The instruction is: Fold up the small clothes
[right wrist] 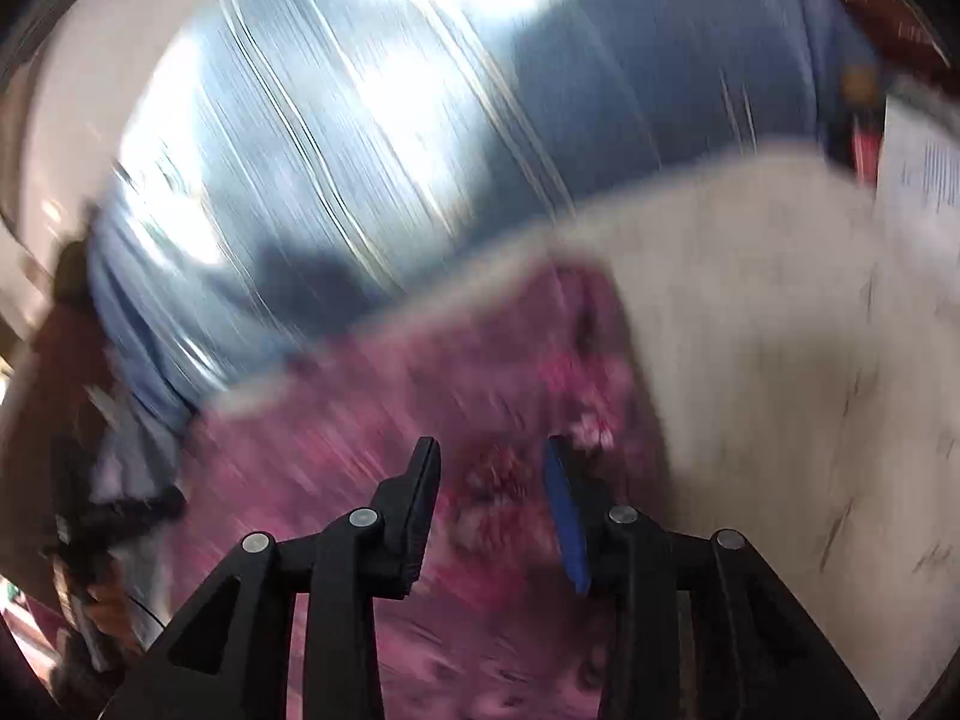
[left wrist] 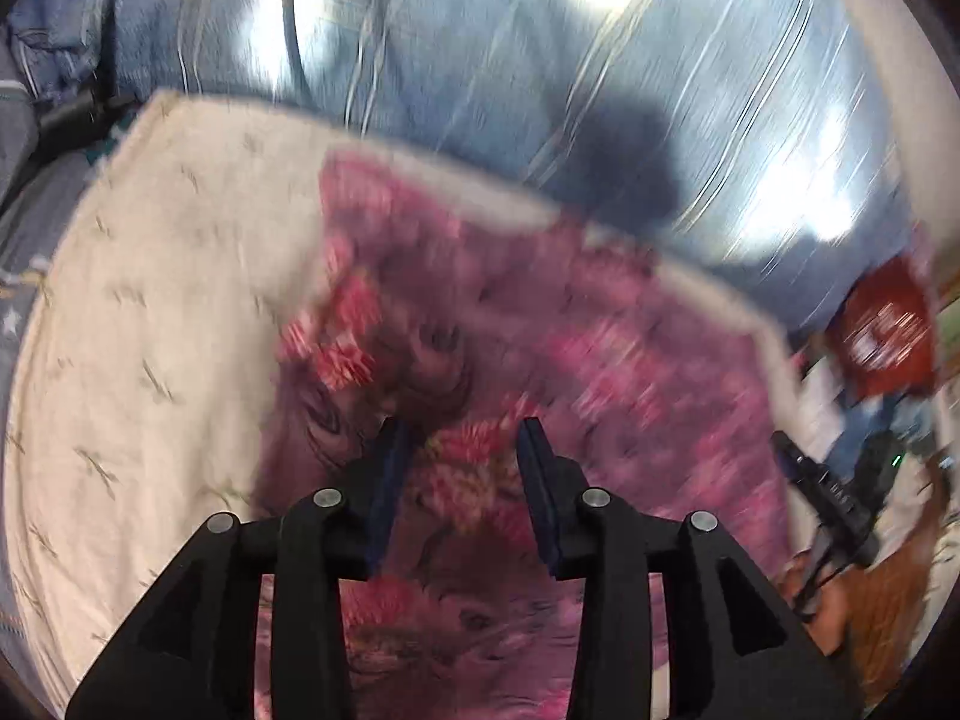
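Note:
A pink and purple floral garment lies spread on a cream cloth. It also shows in the right wrist view, blurred by motion. My left gripper is open and empty above the garment's near part. My right gripper is open and empty above the garment near its right edge, next to the cream cloth. The right gripper's body shows at the right in the left wrist view, and the left gripper's body at the left in the right wrist view.
A blue striped bedsheet lies beyond the cream cloth, with bright light patches; it also shows in the right wrist view. A red packet sits at the far right. A dark object lies at the far left.

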`<state>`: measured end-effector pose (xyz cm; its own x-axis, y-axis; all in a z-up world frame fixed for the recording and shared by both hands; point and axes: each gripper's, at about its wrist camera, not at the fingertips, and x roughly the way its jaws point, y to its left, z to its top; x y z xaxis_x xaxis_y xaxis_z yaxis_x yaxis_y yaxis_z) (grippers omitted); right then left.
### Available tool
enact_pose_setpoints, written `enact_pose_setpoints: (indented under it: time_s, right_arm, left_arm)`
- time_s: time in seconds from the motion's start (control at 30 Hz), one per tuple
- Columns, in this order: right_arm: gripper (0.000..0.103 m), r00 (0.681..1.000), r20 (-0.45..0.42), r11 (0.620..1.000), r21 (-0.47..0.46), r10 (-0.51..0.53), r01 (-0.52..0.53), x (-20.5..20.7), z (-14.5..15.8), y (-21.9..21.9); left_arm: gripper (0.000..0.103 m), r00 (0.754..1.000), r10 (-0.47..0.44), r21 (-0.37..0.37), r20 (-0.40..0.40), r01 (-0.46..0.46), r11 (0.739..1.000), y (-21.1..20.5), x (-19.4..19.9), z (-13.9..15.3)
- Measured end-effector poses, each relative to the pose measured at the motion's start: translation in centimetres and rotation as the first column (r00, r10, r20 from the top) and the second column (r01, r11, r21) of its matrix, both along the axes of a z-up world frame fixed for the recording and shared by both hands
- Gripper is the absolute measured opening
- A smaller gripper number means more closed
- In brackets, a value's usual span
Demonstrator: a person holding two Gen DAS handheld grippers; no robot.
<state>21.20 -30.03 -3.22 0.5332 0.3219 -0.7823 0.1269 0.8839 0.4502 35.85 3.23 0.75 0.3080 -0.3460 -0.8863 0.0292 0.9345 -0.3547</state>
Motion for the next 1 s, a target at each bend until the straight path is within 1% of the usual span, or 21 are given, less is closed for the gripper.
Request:
enact_pose_setpoints:
  time_s: [0.03, 0.07, 0.1, 0.13, 0.17, 0.23, 0.27, 0.3, 0.37, 0.43, 0.47, 0.5, 0.53, 0.57, 0.67, 0.73, 0.77, 0.83, 0.9, 0.97, 1.0]
  right_arm:
    - [0.031, 0.998, 0.061, 1.0, -0.011, -0.02, 0.021, -1.0, 0.8, -0.1]
    - [0.035, 0.998, 0.055, 0.999, -0.03, -0.03, 0.032, -1.4, 1.5, -0.1]
    - [0.037, 0.999, 0.016, 0.999, -0.038, -0.038, 0.039, -1.7, 2.1, -0.3]
    - [0.037, 0.999, 0.024, 0.999, -0.003, -0.038, 0.038, -2.7, 3.0, -0.6]
    - [0.037, 0.998, 0.059, 0.999, 0.032, -0.03, 0.028, -4.0, 4.1, -0.7]
    - [0.038, 0.995, 0.104, 1.0, 0.017, -0.008, 0.007, -5.4, 5.6, -0.5]
    - [0.041, 0.993, 0.12, 1.0, -0.015, 0.006, -0.004, -6.6, 6.0, -0.2]
    - [0.042, 0.991, 0.131, 0.998, -0.065, 0.015, -0.006, -7.8, 6.0, 0.3]
    - [0.046, 0.995, 0.102, 0.993, -0.115, 0.018, -0.006, -9.0, 4.0, 0.5]
    - [0.045, 1.0, 0.019, 0.995, -0.1, 0.004, -0.003, -9.2, 1.0, -0.1]
    - [0.043, 0.997, 0.079, 0.995, -0.099, -0.006, 0.013, -9.7, 0.9, -0.2]
    - [0.044, 0.996, 0.089, 0.993, -0.119, -0.012, 0.022, -9.9, 1.2, 0.0]
    - [0.044, 0.998, 0.052, 0.99, -0.14, -0.019, 0.026, -9.6, 1.5, 0.4]
    - [0.045, 0.999, 0.035, 0.988, -0.149, -0.034, 0.039, -9.3, 2.0, 0.8]
    - [0.046, 0.998, 0.064, 0.994, -0.108, -0.016, 0.023, -9.5, 3.9, 2.6]
    - [0.053, 0.993, 0.107, 0.99, -0.135, 0.056, -0.042, -9.6, 5.4, 5.8]
    - [0.06, 0.987, 0.121, 0.984, -0.151, 0.109, -0.09, -9.7, 5.7, 7.9]
    - [0.064, 0.967, 0.123, 0.961, -0.189, 0.225, -0.199, -9.7, 5.4, 13.0]
    - [0.063, 0.926, 0.1, 0.913, -0.236, 0.365, -0.334, -9.9, 4.7, 18.5]
    - [0.062, 0.857, 0.078, 0.829, -0.311, 0.51, -0.465, -10.3, 3.9, 24.5]
    - [0.062, 0.832, 0.073, 0.797, -0.346, 0.549, -0.495, -10.8, 3.5, 26.3]
  left_arm:
    - [0.034, 1.0, 0.004, 0.031, 0.008, -0.004, 0.999, -0.2, -0.1, -0.5]
    - [0.032, 1.0, 0.012, 0.032, 0.014, -0.013, 0.999, -0.4, -0.6, 0.1]
    - [0.032, 1.0, 0.022, 0.02, -0.002, -0.022, 1.0, 0.0, -0.8, 0.8]
    - [0.032, 0.999, 0.031, -0.025, -0.01, -0.032, 0.999, 0.7, -1.1, 1.9]
    - [0.032, 0.999, 0.04, -0.067, -0.002, -0.04, 0.997, 1.6, -1.8, 3.0]
    - [0.034, 0.999, 0.047, -0.085, 0.025, -0.045, 0.995, 2.8, -3.7, 4.8]
    - [0.038, 0.998, 0.043, -0.087, 0.034, -0.04, 0.995, 3.1, -4.6, 5.4]
    - [0.046, 0.999, 0.039, -0.099, 0.032, -0.035, 0.994, 3.4, -6.0, 5.5]
    - [0.053, 0.999, 0.033, -0.137, 0.001, -0.032, 0.99, 3.4, -7.7, 4.7]
    - [0.053, 0.997, 0.03, -0.155, -0.066, -0.04, 0.987, 3.1, -9.1, 2.1]
    - [0.053, 0.992, 0.049, -0.134, -0.119, -0.064, 0.989, 3.4, -10.0, 0.5]
    - [0.044, 0.988, 0.066, -0.136, -0.139, -0.085, 0.987, 3.6, -10.3, -0.9]
    - [0.04, 0.992, 0.08, -0.142, -0.102, -0.094, 0.985, 4.1, -10.8, -0.5]
    - [0.039, 0.99, 0.083, -0.148, -0.111, -0.099, 0.984, 4.5, -11.0, -0.1]
    - [0.039, 0.98, 0.12, -0.236, -0.161, -0.156, 0.959, 6.4, -11.0, 0.8]
    - [0.039, 0.976, 0.157, -0.257, -0.153, -0.193, 0.947, 8.0, -11.2, 1.5]
    - [0.039, 0.974, 0.174, -0.256, -0.147, -0.207, 0.944, 8.5, -11.3, 1.8]
    - [0.041, 0.972, 0.185, -0.27, -0.146, -0.219, 0.938, 9.3, -11.1, 2.0]
    - [0.042, 0.969, 0.183, -0.291, -0.163, -0.225, 0.93, 9.6, -10.9, 1.5]
    - [0.042, 0.969, 0.176, -0.294, -0.176, -0.222, 0.93, 9.9, -10.8, 0.8]
    - [0.042, 0.969, 0.173, -0.292, -0.179, -0.22, 0.931, 10.0, -10.6, 0.8]
